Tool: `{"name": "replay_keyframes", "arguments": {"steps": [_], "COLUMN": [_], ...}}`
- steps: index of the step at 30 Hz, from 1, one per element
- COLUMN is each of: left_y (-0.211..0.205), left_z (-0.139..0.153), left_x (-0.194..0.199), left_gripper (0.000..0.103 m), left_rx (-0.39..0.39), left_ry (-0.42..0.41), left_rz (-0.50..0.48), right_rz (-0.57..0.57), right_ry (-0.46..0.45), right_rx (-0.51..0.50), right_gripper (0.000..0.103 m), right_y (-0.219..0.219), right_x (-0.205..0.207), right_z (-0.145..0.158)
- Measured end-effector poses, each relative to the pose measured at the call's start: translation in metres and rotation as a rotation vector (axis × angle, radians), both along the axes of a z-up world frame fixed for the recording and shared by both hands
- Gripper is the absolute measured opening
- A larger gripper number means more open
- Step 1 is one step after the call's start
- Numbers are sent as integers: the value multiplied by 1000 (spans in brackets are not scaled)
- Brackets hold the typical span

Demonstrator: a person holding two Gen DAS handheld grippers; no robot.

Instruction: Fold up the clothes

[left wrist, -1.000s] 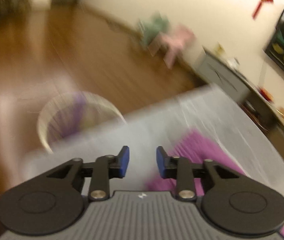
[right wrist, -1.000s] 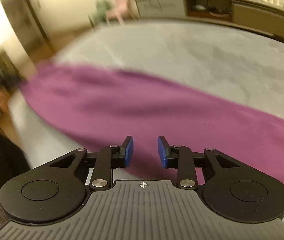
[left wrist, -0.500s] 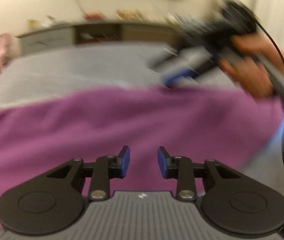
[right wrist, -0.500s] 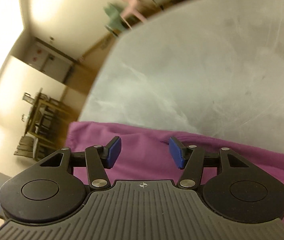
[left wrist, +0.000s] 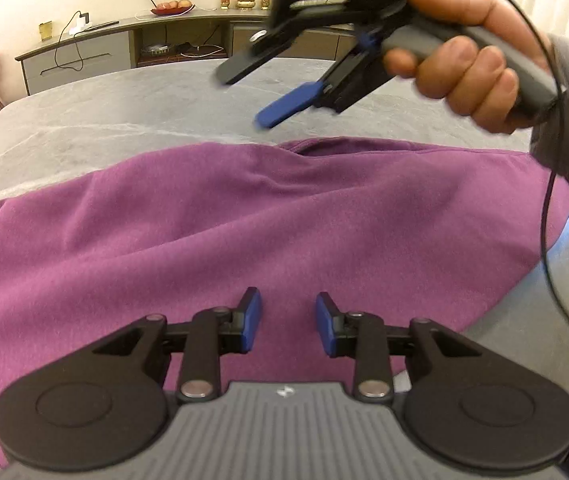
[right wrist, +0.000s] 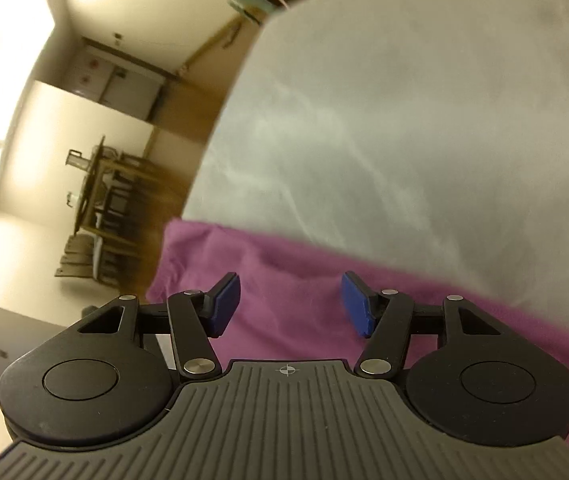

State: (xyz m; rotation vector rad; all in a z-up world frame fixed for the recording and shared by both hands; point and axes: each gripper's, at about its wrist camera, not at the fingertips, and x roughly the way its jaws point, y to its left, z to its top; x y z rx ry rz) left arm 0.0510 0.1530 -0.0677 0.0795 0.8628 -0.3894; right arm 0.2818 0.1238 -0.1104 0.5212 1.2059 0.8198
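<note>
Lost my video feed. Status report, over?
Left claw open, empty, over purple garment. Right claw open, above its far edge. Garment spread on grey bed, unfolded. Nothing in the way.

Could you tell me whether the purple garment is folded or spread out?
Spread out: the purple garment lies wide across the grey surface, only wrinkled.

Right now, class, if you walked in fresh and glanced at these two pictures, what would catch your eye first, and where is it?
The purple garment grabs you first, spread wide across the grey table. Next comes the right gripper, held in a hand above the garment's far edge, jaws open. The left gripper sits open low over the near cloth.
</note>
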Motion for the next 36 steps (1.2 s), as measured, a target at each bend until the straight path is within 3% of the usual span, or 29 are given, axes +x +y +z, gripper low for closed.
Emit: {"name": "replay_keyframes", "arguments": {"steps": [6,12,17,21,25,30,34,36], "left_y": [-5,-9,-7,-8,-9,-13,-14,-13], "left_z": [-1,1,1,1,0,-1,-2,-2], "left_x": [-2,-2,-3,3,5,4,4,4], "left_gripper": [32,32,33,37,38,42,43,43], "left_rx": [40,39,33,44,51,61,67,64], "left_ry": [-8,-9,-8,-8,-11,-14,-17,-15], "left_rz": [-7,-7,-13,-22,-30,-39,-45,-46], "right_rz": [-10,64,34,41,98,85,-58,-172], "right_ry": [74,99,-19,59,99,212,313,306], "right_rx": [-109,-50,-55,-81,-21,87,291,417], "right_gripper": [56,61,60,60,60,62,60,58], "right_y": [-23,13,5,-8,-3,8,17,13], "right_x": [-14,-8,7,10,2,4,15,23], "right_z": [-25,-38,-9,-27,-34,-55,-71,-70]}}
